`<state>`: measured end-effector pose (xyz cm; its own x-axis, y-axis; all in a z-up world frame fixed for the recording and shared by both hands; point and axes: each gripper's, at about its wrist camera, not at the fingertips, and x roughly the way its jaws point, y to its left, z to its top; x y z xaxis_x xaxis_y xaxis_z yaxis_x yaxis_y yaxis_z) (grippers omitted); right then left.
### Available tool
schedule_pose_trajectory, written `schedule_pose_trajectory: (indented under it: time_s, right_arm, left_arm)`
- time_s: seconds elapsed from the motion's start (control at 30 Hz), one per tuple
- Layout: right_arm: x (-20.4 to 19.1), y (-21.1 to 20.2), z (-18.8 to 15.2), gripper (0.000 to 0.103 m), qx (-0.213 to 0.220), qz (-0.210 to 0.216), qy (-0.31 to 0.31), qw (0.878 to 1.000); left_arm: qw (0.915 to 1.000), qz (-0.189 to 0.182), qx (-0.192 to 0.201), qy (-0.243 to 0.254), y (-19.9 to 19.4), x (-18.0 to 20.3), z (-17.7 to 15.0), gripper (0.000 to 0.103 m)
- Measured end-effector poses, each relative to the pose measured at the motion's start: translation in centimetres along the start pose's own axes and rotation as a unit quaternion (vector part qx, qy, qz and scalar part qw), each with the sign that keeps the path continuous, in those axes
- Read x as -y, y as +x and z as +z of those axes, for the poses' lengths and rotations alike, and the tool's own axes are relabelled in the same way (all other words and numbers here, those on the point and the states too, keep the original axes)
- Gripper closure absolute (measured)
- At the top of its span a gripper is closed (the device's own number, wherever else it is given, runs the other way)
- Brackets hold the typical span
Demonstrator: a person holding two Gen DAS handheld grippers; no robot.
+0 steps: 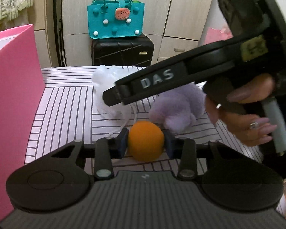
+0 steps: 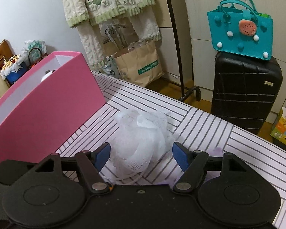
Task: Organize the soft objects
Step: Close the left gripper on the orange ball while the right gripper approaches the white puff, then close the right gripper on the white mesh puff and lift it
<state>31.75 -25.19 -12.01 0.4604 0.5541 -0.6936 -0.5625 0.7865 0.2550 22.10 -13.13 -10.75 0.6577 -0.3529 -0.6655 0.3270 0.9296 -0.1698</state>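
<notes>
My left gripper [image 1: 145,145] had its fingers [image 1: 122,143] clamped on the orange ball [image 1: 145,143], one blue pad pressed to each side, with the ball low over the striped surface [image 1: 66,110]. From that camera I saw the purple plush [image 1: 179,108] lying just behind and to the right of the ball, and the white mesh pouf [image 1: 106,91] farther back on the left, its cord trailing toward the ball. The right gripper [image 1: 114,98] reached in from the upper right across the plush, held by a hand [image 1: 246,118] with rings and long nails. In its own view, the right gripper [image 2: 141,156] had its fingers [image 2: 179,157] apart, standing on either side of the white mesh pouf [image 2: 143,139] without pressing it; whether the pads brushed the mesh I could not tell. The pink box [image 2: 53,103] stood open on the left of the surface, close to the pouf, with something small and white inside. Beyond the surface a teal felt bag [image 2: 242,34] sat on a black suitcase [image 2: 244,93].
</notes>
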Motion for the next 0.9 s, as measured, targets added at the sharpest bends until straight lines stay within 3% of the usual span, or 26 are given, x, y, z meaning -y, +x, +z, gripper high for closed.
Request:
schedule_pose_trajectory:
  time_s: [0.2, 0.4, 0.6, 0.67, 0.8, 0.9]
  right_arm:
    - [0.1, 0.7, -0.1, 0.027, 0.006, -0.01, 0.003, 1.0]
    - [-1.0, 0.4, 0.3, 0.013, 0.01, -0.016, -0.02, 1.0]
    - [-1.6, 1.4, 1.1, 0.012, 0.008, -0.013, -0.029, 0.999]
    - [-1.8, 1.7, 1.0, 0.019, 0.013, -0.018, -0.035, 0.999]
    - [-1.5, 1.2, 0.8, 0.072, 0.017, -0.017, -0.027, 0.999]
    - [-1.7, -0.1, 0.4, 0.083, 0.027, -0.018, -0.019, 0.999]
  left_arm:
    - [1.0, -0.001, 0.001, -0.001, 0.0, 0.0, -0.1, 0.065]
    - [1.0, -0.001, 0.001, -0.006, -0.4, -0.1, -0.4, 0.065]
    - [0.9997, -0.001, 0.0, -0.024, -0.4, -0.4, -0.2, 0.065]
    - [0.9996, -0.001, -0.002, -0.027, -0.4, -0.5, -0.2, 0.066]
    - [0.9996, -0.005, -0.01, -0.026, -0.9, -0.6, -0.3, 0.067]
    - [0.9996, -0.006, -0.013, -0.025, -1.4, -0.5, -0.6, 0.067]
